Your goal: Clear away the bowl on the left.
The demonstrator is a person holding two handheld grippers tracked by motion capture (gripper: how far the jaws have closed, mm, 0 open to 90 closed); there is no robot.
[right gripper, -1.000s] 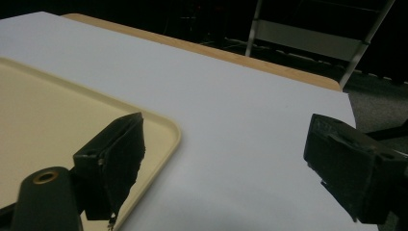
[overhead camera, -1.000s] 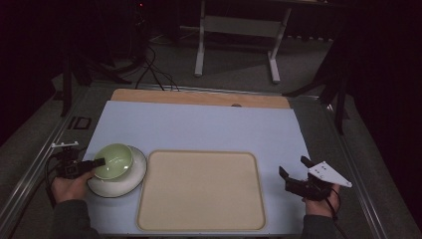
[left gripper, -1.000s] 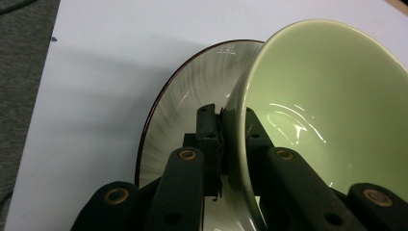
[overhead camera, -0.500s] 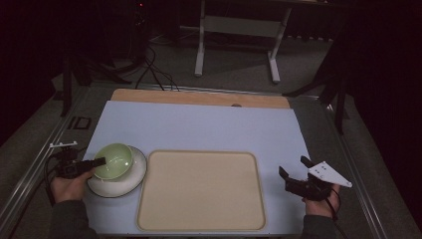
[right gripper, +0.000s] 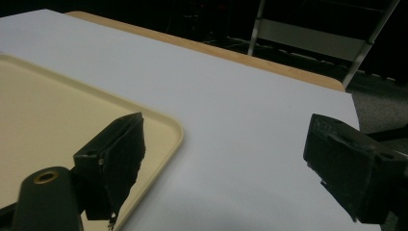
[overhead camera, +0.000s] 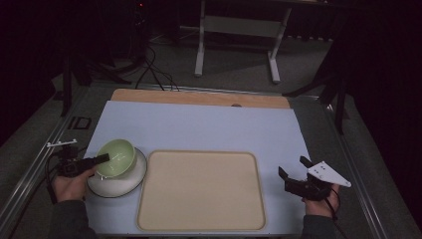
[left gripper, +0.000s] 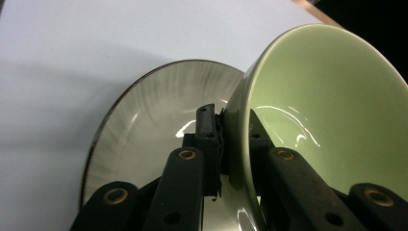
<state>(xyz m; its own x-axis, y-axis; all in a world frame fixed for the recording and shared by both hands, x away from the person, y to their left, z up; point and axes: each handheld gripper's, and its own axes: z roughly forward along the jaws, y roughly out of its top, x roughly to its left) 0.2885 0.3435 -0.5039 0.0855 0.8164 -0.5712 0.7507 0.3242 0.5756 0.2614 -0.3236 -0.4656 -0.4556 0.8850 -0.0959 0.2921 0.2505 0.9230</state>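
Clamping the green bowl's [overhead camera: 118, 156] near-left rim, the left gripper [overhead camera: 102, 159] tilts it on the white plate [overhead camera: 124, 182]; the right gripper [overhead camera: 293, 178] rests spread, empty, right of the tray [overhead camera: 199, 191].

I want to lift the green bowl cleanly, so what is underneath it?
The green bowl sits tilted on a white plate; the left gripper pinches its rim. The plate's middle under the bowl is covered.

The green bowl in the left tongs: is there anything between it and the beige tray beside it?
Nothing visible stands in the way. The left tongs are shut on the rim of the green bowl, tilted over the white plate. The beige tray lies bare directly beside the plate.
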